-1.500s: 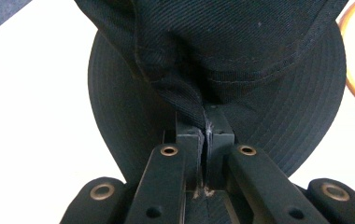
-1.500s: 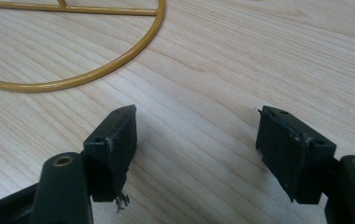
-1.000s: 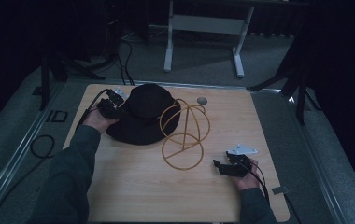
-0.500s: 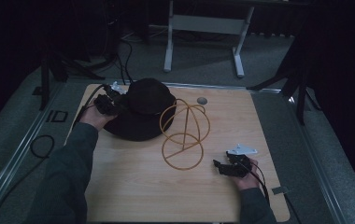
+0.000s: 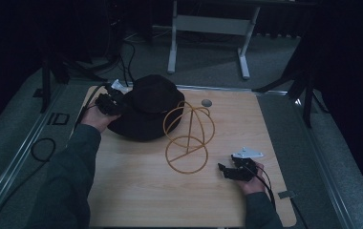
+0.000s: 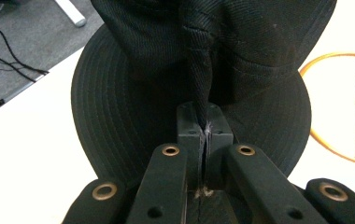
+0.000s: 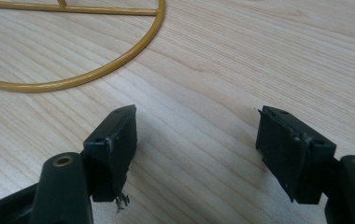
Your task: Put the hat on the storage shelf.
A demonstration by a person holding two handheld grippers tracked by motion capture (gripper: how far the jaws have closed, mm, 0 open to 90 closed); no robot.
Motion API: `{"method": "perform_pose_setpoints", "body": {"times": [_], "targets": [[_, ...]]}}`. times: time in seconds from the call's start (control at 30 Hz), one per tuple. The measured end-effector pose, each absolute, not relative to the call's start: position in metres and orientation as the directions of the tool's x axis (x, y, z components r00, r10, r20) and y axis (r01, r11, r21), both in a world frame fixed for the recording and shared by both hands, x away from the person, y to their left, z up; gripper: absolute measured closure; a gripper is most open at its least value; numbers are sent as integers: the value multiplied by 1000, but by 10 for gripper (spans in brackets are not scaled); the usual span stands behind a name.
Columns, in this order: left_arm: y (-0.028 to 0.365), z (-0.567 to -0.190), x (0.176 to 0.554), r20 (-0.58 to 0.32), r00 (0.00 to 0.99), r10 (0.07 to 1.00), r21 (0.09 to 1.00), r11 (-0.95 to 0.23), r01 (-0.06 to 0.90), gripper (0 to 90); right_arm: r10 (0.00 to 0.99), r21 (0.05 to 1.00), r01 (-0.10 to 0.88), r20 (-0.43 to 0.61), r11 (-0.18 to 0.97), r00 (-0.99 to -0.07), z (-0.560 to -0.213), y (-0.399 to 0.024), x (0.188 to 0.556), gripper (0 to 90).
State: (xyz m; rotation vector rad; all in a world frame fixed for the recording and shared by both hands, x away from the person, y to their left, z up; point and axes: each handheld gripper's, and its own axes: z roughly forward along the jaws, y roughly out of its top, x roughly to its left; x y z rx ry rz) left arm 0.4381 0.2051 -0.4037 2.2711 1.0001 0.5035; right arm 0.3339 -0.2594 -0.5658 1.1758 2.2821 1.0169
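Landmark: yellow wire stand with a round base ring and crossed hoops, upright on the pale wooden table.
Right gripper: nearest, just right of the stand's base ring; jaws wide apart over bare wood, holding nothing.
Hat: black fabric bucket hat with a stitched brim, left of the stand and touching its hoops.
Left gripper: at the hat's far-left side; jaws clamped together on a pinched fold of the crown.
Small grey disc: beyond the stand, on the table.
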Motion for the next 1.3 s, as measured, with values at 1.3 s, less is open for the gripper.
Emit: {"method": "perform_pose_setpoints", "body": {"times": [1.3], "targets": [[235, -386, 430, 5, 643, 766, 740, -435, 513, 888, 815, 746, 540, -5, 389, -580, -566, -259, 334, 289]]}}
